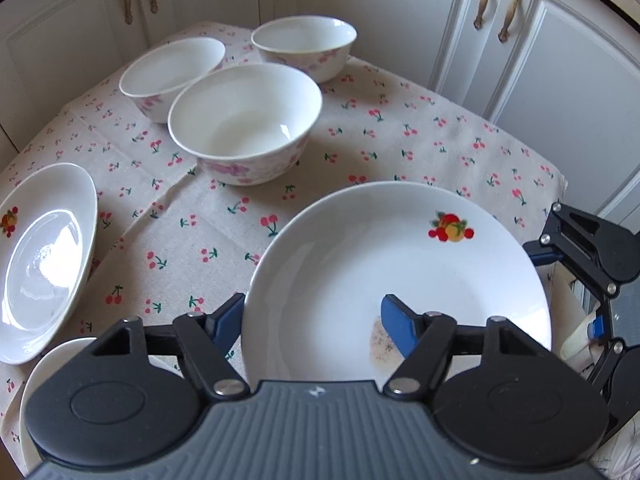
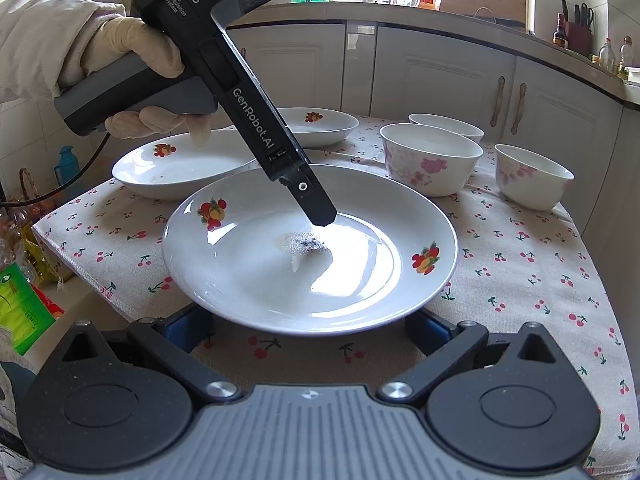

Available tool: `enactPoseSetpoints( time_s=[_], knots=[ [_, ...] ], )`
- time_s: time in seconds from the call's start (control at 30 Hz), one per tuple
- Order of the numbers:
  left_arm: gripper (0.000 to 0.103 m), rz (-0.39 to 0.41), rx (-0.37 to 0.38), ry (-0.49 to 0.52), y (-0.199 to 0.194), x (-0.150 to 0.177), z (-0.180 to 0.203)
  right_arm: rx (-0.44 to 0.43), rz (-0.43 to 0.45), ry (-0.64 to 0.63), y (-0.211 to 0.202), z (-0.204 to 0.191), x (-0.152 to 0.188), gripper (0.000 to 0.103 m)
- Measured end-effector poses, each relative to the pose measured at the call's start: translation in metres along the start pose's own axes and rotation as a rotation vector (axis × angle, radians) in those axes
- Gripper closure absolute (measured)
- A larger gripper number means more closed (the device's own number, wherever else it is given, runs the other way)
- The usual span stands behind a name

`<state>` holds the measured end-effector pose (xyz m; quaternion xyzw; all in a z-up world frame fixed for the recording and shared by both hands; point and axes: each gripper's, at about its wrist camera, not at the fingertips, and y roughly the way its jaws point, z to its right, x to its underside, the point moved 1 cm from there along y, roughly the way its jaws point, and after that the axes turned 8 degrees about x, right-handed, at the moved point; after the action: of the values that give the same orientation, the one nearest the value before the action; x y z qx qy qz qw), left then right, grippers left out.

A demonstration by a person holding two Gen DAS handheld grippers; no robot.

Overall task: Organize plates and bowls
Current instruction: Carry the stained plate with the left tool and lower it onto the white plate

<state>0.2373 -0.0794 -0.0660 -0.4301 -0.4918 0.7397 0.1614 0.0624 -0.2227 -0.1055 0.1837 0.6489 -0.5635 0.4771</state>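
Note:
A white fruit-print plate [image 1: 400, 248] [image 2: 248, 272] with a dark food smear lies on the cherry-print cloth. My left gripper [image 1: 310, 308] is closed across its wall, one blue finger [image 1: 228, 320] against the outer edge and the other finger [image 2: 320, 216] on the inside near the smear. A gloved hand [image 2: 132, 40] holds it. My right gripper [image 2: 306, 322] stands open at the plate's near rim, not touching it. Two more plates [image 1: 44, 264] [image 1: 52, 380] lie to the left. Three floral bowls [image 1: 244, 120] [image 1: 172, 72] [image 1: 304, 44] stand upright behind.
The cloth-covered table [image 2: 540, 272] is small, with its edges close on all sides. White cabinet doors [image 1: 560, 100] stand just beyond it. Bags and packets [image 2: 24, 308] sit low on the left of the right wrist view. Bare cloth shows right of the bowls.

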Motion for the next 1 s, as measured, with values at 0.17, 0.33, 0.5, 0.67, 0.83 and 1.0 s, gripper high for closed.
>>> enactPoseSetpoints(
  time_s=[0.17, 0.33, 0.5, 0.67, 0.83, 1.0],
  knots=[
    [0.031, -0.008, 0.015, -0.004, 0.004, -0.002, -0.003, -0.003, -0.013, 0.003, 0.001, 0.000, -0.001, 0.000],
    [0.031, -0.017, 0.028, 0.000, 0.007, -0.004, -0.004, -0.011, -0.025, -0.002, 0.003, 0.001, -0.003, 0.000],
    [0.031, -0.014, 0.052, -0.013, 0.007, -0.004, -0.008, -0.019, -0.042, -0.010, 0.004, 0.002, -0.005, 0.000],
    [0.031, -0.016, 0.067, -0.021, 0.006, -0.004, -0.009, -0.024, -0.064, -0.018, 0.005, 0.003, -0.008, 0.000],
    [0.031, -0.019, 0.073, -0.013, 0.002, -0.003, -0.008, -0.028, -0.089, -0.025, 0.006, 0.003, -0.010, 0.000],
    [0.031, -0.012, 0.075, -0.021, -0.002, -0.001, -0.007, -0.031, -0.104, -0.039, 0.007, 0.001, -0.013, 0.000]
  ],
)
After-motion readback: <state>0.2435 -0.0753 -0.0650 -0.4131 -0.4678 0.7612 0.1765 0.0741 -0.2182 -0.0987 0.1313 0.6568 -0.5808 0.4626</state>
